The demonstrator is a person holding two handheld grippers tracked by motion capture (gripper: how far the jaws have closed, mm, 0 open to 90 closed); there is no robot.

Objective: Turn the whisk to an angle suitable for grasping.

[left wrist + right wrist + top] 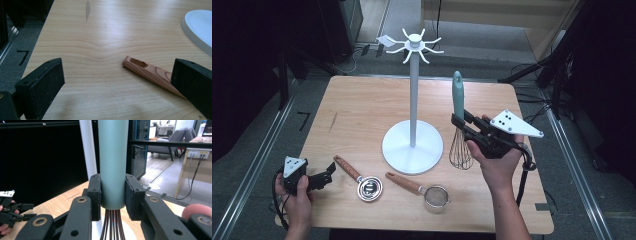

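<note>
R gripper [460,121] clamps a whisk [459,127] by its teal handle, just above where the wires start – in the right gripper view both pads [94,195] press flat on the handle [113,162], wires hanging below the jaws. Whisk is held upright, handle up, wire end off the table [362,105], just to the right of the white stand's [413,100] round base. Stand's pole shows right behind the handle in the right gripper view.

L gripper [328,174] sits at the table's near-left corner, well left of the stand, jaws spread wide w/ nothing between the pads. In the left gripper view the jaws hover low over the wood, and a wooden handle tip [150,72] w/ a hanging slot lies near the right-hand jaw, partly hidden behind it; can't tell if they touch. That handle belongs to the small measuring cup [362,181], which lies flat just left of the stand's base, near edge side.

A small strainer [424,190] w/ wooden handle lies in front of the stand's base, mesh end toward the right.

Stand has hooks fanned out at the top [414,44], all bare. No brand, label or readable writing on the whisk, stand or tools – only a dark smudge [333,121] on the table left of the stand.
</note>
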